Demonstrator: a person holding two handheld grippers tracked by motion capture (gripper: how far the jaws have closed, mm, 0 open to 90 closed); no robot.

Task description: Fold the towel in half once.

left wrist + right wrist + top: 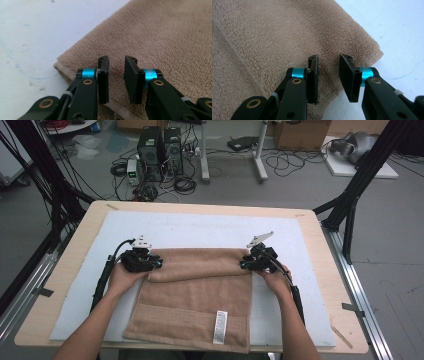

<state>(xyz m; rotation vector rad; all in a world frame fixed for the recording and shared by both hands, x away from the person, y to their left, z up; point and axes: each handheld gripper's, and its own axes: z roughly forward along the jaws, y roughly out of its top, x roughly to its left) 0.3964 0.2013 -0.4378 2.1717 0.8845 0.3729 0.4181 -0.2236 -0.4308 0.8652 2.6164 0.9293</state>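
Folding the towel (195, 297), I have the left gripper (116, 76) and right gripper (329, 76) at its far fold corners, jaws slightly apart, gripping nothing. Dragging either corner while pulling away could skew or unroll the fold.

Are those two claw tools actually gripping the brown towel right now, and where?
No. Both the left gripper and right gripper hover open over the towel, near its folded corners, gripping nothing.

We can read no text anywhere. The white care label (220, 326) sewn at the near hem of the brown towel (200, 295) carries print, but it is too small for us to make out. We find no brand, number or sign that we can read elsewhere.
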